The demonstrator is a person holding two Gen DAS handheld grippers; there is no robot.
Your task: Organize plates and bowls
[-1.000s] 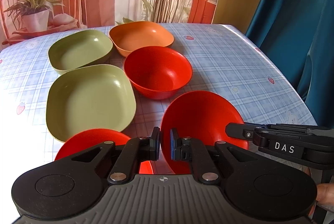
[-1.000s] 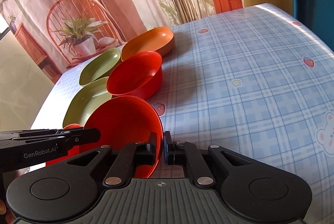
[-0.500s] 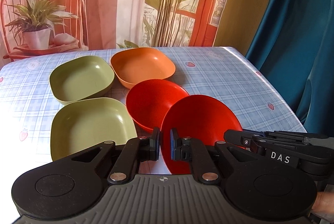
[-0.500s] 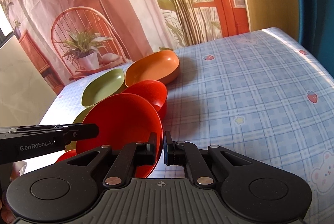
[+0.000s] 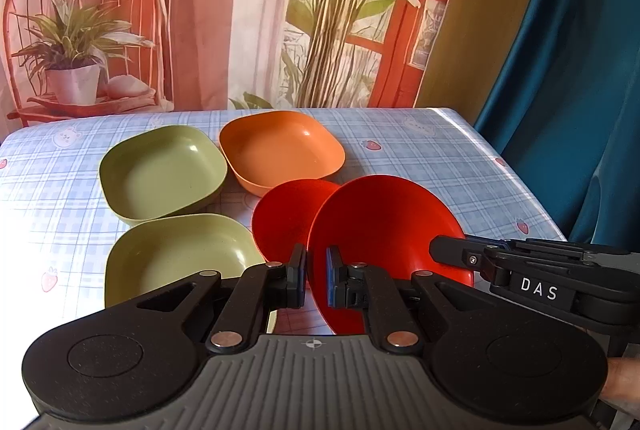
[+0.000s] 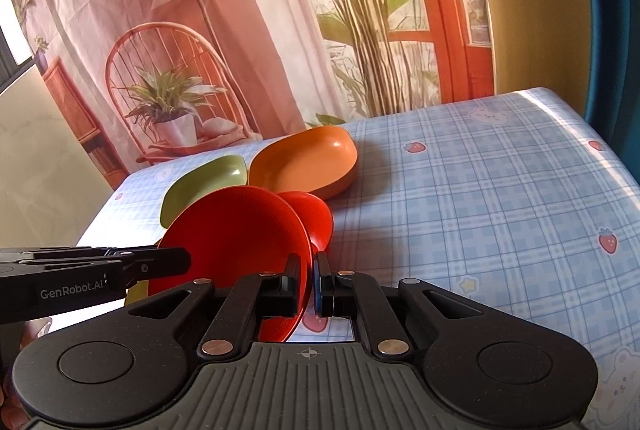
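Both grippers hold one red bowl by opposite rims, lifted above the table. My left gripper is shut on its left rim. My right gripper is shut on its right rim; the bowl also shows in the right wrist view. The right gripper also shows in the left wrist view. A second red bowl sits on the table just behind and partly hidden by the held one. Two green square dishes and an orange square dish sit on the table.
The table has a blue checked cloth with open room on the right side. A teal curtain hangs at the right edge. A printed backdrop stands behind the table.
Both grippers have lifted the held red bowl and carried it forward, until it overlaps the second red bowl. The red dish near the front edge has dropped out of view.
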